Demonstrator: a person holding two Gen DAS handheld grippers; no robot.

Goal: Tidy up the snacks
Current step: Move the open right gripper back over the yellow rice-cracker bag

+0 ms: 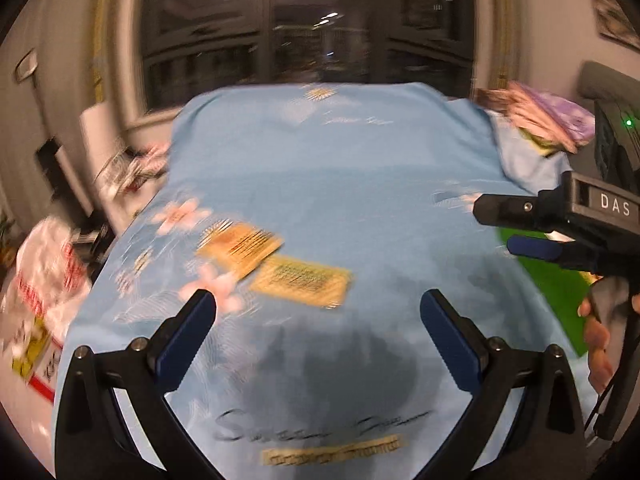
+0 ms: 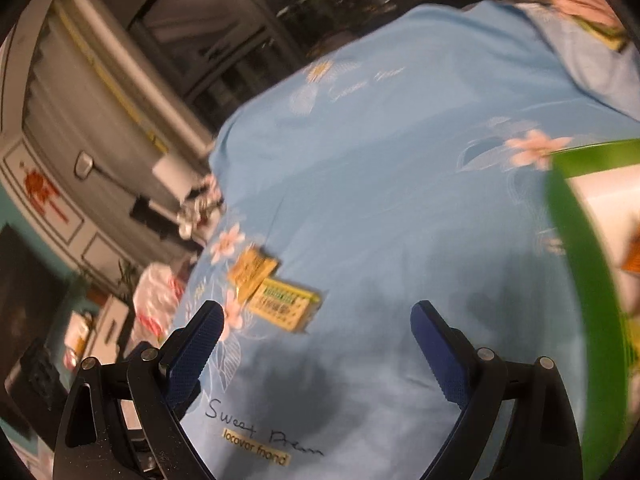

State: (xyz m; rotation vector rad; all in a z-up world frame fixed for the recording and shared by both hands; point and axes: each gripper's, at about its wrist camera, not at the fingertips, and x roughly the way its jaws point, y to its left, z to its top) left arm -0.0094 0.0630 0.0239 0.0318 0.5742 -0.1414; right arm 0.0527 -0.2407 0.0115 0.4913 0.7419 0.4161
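Two yellow snack packets lie on the light blue sheet. One packet is further left and the other packet is beside it to the right; they also show in the right wrist view. My left gripper is open and empty, hovering just short of the packets. My right gripper is open and empty; it also shows in the left wrist view at the right, above the sheet. A green-rimmed container with a white inside stands at the right and holds something orange.
The blue floral sheet covers a bed or table. A pile of pink and purple items sits at its far right corner. A red and white plastic bag lies left of the edge. Dark windows are behind.
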